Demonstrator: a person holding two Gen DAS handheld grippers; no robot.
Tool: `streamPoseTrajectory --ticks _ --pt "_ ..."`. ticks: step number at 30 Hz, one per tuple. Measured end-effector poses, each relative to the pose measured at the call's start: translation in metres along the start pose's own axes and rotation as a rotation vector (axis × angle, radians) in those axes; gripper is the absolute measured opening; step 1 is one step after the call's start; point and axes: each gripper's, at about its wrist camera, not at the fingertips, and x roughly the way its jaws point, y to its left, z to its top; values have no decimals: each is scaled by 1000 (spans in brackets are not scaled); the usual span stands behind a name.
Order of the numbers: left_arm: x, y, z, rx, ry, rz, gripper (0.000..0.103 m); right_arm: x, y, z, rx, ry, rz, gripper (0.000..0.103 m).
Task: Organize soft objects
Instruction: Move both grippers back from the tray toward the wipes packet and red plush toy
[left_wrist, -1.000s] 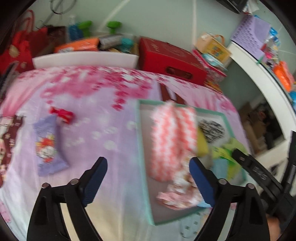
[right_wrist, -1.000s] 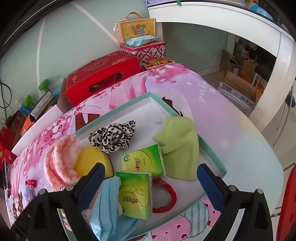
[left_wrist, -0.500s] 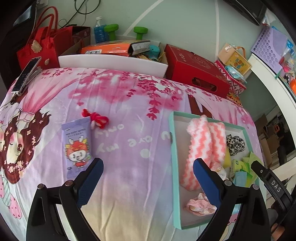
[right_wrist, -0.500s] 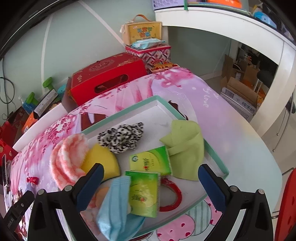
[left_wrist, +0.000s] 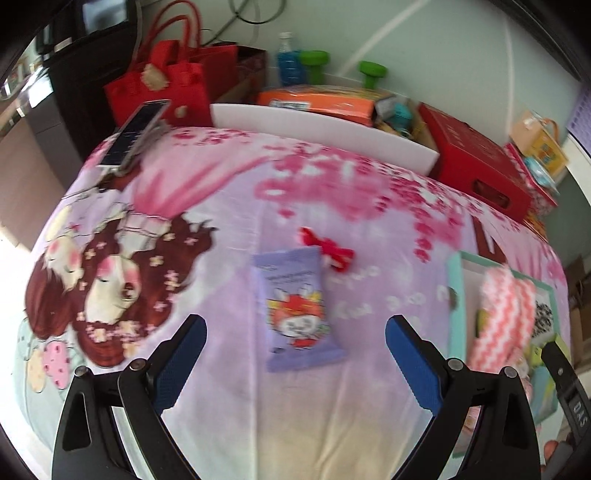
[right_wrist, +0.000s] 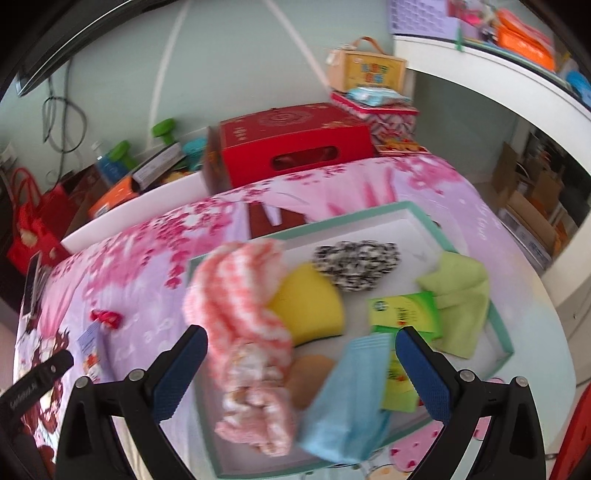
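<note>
A round table (left_wrist: 229, 413) covered with a pink and purple cloth with a cartoon girl and pink flowers on it. Lying right on the cloth: a purple tissue pack (left_wrist: 300, 309), a small red bow (left_wrist: 328, 251) touching its top corner, a phone (left_wrist: 135, 133) at the far left edge, and a green-edged tray (right_wrist: 413, 213) full of soft things on the right side.

Teal tray (right_wrist: 503, 334) on floral cloth, pink striped towel (right_wrist: 240, 306), yellow sponge (right_wrist: 308, 308), blue mask (right_wrist: 347, 398) inside
</note>
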Motion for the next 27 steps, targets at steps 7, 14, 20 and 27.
streamPoseTrajectory --ticks 7,14,20,27 --pt "-6 22 4 -48 -11 0 98 -3 40 -6 -82 2 55 103" --pt "-5 52 8 -116 -1 32 98 -4 77 -15 -158 5 103 103" --pt "-2 81 7 -169 16 63 98 0 107 -23 -207 25 145 103" --pt "1 102 6 -210 27 79 98 11 138 -32 -258 51 184 103"
